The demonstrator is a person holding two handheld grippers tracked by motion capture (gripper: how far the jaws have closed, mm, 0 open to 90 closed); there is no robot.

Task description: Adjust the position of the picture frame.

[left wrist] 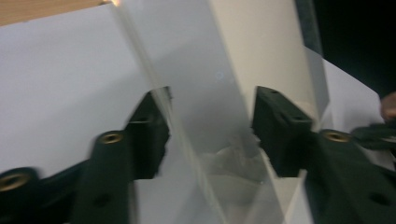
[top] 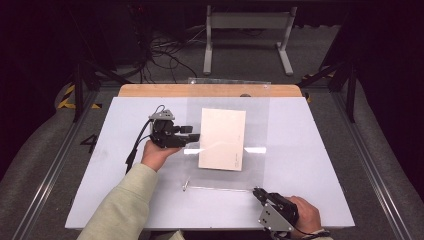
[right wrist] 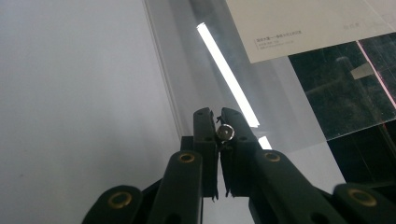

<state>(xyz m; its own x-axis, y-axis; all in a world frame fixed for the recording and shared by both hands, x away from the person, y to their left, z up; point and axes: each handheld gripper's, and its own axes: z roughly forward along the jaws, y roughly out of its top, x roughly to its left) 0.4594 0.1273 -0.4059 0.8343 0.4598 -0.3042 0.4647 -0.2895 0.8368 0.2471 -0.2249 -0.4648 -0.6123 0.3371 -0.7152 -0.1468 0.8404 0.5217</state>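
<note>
White tabletop [top: 125, 150]: right gripper [top: 259, 193] clamped on thin rod [top: 220, 188] at clear sleeve's [top: 255, 150] near edge; left gripper [top: 194, 137] apart astride its left edge, cream sheet [top: 222, 139] already inside.

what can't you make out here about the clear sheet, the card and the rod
- Clear sheet: its edges fade against the white table in the high view.
- Card: print too small to read; right gripper view's top edge crops it.
- Thin rod: its end is covered by the right hand-held gripper.
</note>
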